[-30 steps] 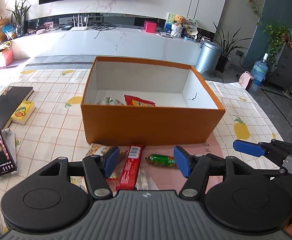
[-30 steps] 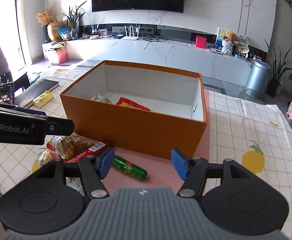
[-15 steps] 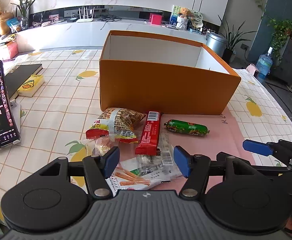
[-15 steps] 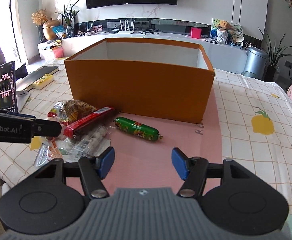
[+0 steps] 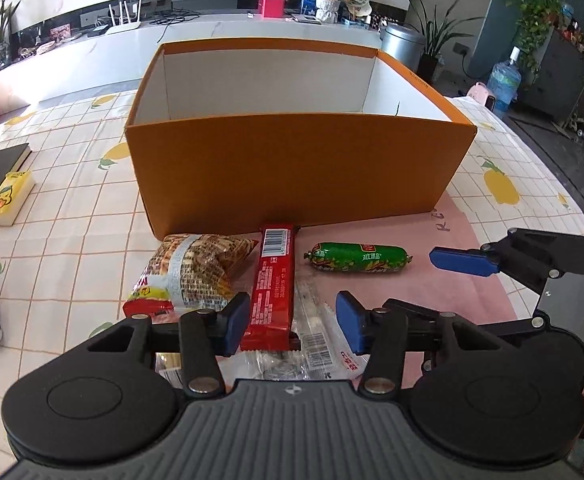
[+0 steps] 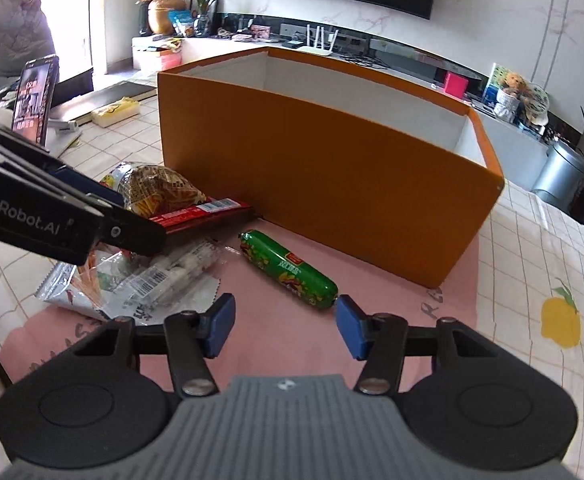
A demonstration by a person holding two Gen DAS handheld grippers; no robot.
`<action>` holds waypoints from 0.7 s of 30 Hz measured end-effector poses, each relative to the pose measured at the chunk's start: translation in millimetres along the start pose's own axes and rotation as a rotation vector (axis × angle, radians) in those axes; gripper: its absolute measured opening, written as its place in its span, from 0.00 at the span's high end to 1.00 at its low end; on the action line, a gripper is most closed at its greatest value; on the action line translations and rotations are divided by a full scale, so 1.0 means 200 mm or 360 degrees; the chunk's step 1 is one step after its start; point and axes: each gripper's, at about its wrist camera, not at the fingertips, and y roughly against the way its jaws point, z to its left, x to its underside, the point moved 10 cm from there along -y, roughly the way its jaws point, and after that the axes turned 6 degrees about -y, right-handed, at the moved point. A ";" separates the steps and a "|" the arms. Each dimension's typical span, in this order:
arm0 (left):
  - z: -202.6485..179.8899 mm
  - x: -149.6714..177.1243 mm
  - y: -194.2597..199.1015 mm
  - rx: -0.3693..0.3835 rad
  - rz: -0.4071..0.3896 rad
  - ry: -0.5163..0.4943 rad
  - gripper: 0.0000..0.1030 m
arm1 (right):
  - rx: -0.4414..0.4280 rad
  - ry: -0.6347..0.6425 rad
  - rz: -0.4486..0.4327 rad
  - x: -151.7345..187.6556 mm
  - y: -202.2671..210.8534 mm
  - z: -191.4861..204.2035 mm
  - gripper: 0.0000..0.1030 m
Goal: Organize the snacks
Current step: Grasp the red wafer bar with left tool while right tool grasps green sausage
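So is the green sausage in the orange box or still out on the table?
Out. The green sausage lies flat on the pink mat, in front of the orange box.

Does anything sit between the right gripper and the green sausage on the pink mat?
Nothing visible does. The right gripper, jaws closing with nothing pressed between them, faces the green sausage across bare pink mat. The clear wrapper pile lies off to the side.

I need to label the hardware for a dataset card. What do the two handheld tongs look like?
Both look alike: the left tongs and right tongs have black linkage arms with silver pivot pins, blue rectangular pads, two round black discs and a ribbed grey body. The right wrist view shows white GenRobot.AI lettering on the left one's side. No cables or sleeves show.
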 end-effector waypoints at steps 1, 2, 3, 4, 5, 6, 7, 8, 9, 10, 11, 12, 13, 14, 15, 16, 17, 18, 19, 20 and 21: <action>0.00 -0.01 -0.02 0.0000 0.0024 -0.0016 0.45 | -0.0014 0.0031 0.0002 -0.01 -0.02 0.00 0.50; 0.00 -0.02 -0.04 -0.0002 0.0046 -0.0026 0.47 | -0.0024 0.0058 0.0001 -0.02 -0.04 -0.01 0.51; 0.00 -0.03 -0.06 -0.0001 0.0068 -0.0037 0.47 | -0.0032 0.0085 0.0000 -0.03 -0.06 -0.01 0.51; 0.00 -0.03 -0.07 -0.0001 0.0092 -0.0042 0.47 | -0.0038 0.0102 -0.0001 -0.04 -0.08 -0.02 0.51; 0.01 -0.04 -0.09 -0.0005 0.0119 -0.0040 0.48 | -0.0045 0.0110 0.0001 -0.05 -0.10 -0.03 0.51; 0.01 -0.04 -0.10 -0.0008 0.0145 -0.0038 0.49 | -0.0056 0.0113 0.0005 -0.06 -0.12 -0.04 0.51; 0.01 -0.04 -0.12 -0.0011 0.0171 -0.0038 0.49 | -0.0078 0.0112 0.0016 -0.07 -0.15 -0.04 0.51; 0.02 -0.04 -0.13 -0.0016 0.0192 -0.0043 0.50 | -0.0097 0.0106 0.0028 -0.07 -0.17 -0.05 0.51; 0.02 -0.04 -0.14 -0.0024 0.0207 -0.0044 0.50 | -0.0113 0.0097 0.0037 -0.08 -0.19 -0.05 0.51; 0.02 -0.04 -0.15 -0.0035 0.0229 -0.0042 0.50 | -0.0131 0.0079 0.0045 -0.08 -0.21 -0.06 0.52; 0.03 -0.05 -0.17 -0.0041 0.0251 -0.0040 0.50 | -0.0150 0.0052 0.0058 -0.07 -0.22 -0.06 0.55; 0.02 -0.05 -0.18 -0.0045 0.0267 -0.0043 0.51 | -0.0159 0.0017 0.0068 -0.07 -0.23 -0.07 0.56; 0.02 -0.05 -0.19 -0.0050 0.0287 -0.0053 0.51 | -0.0169 -0.0012 0.0074 -0.07 -0.23 -0.08 0.59; 0.02 -0.04 -0.20 -0.0055 0.0304 -0.0060 0.52 | -0.0182 -0.0038 0.0086 -0.07 -0.23 -0.08 0.65; 0.02 -0.04 -0.21 -0.0058 0.0316 -0.0057 0.53 | -0.0203 -0.0067 0.0108 -0.06 -0.23 -0.09 0.69; 0.02 -0.04 -0.22 -0.0063 0.0330 -0.0047 0.53 | -0.0226 -0.0099 0.0126 -0.06 -0.22 -0.09 0.77; 0.02 -0.05 -0.23 -0.0073 0.0334 -0.0036 0.53 | -0.0249 -0.0140 0.0149 -0.05 -0.20 -0.09 0.78; 0.02 -0.05 -0.23 -0.0079 0.0336 -0.0031 0.53 | -0.0264 -0.0178 0.0163 -0.04 -0.19 -0.09 0.79; 0.02 -0.05 -0.24 -0.0080 0.0338 -0.0024 0.54 | -0.0287 -0.0221 0.0173 -0.02 -0.17 -0.09 0.80; 0.02 -0.06 -0.24 -0.0077 0.0342 -0.0013 0.56 | -0.0310 -0.0249 0.0184 -0.01 -0.16 -0.09 0.80; 0.02 -0.06 -0.24 -0.0072 0.0345 -0.0004 0.57 | -0.0330 -0.0273 0.0192 0.00 -0.15 -0.09 0.80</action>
